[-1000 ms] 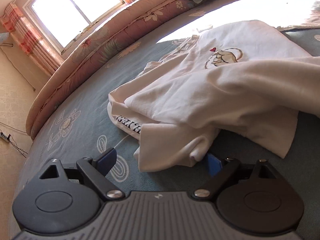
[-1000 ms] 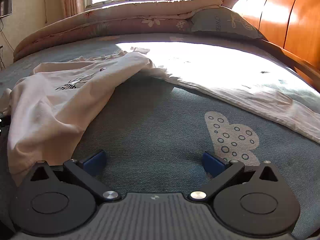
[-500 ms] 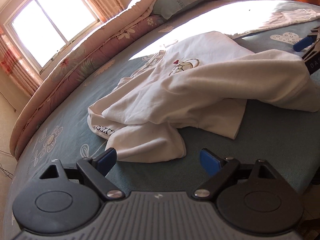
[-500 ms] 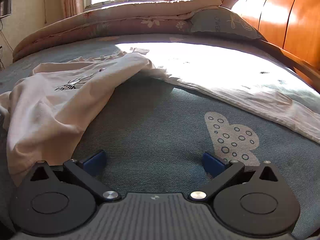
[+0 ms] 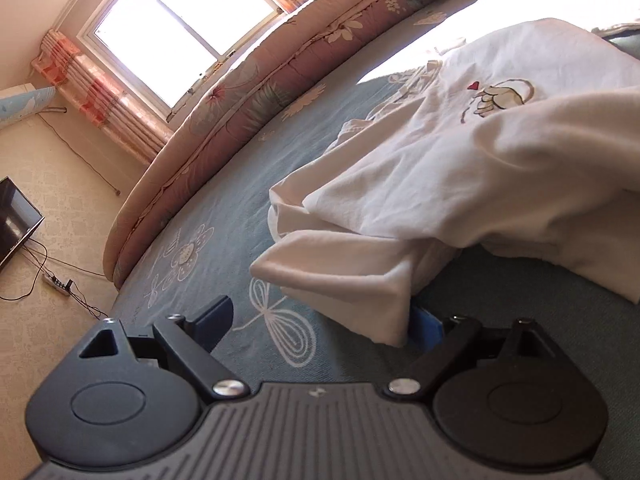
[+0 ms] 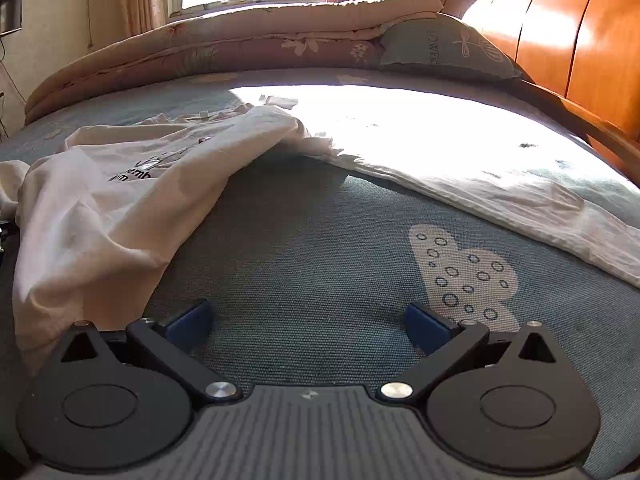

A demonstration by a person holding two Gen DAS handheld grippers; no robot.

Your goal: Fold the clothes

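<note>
Both tongs spread, L tongs at white shirt's rumpled corner nr bed edge, R tongs over bare sheet: you may pinch stacked layers & skew fold.

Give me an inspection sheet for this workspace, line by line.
Surface: blue patterned bedsheet, part sunlit.
Job's things: crumpled white T-shirt, unfolded; second pale garment lying flat.
Clutter: nothing seen.
Grippers: left gripper open, a shirt corner hanging in front of one finger; right gripper open over bare sheet.
Cables: power strip with wires on the floor.
Surroundings: rolled quilt, pillow, wooden headboard, window.
</note>
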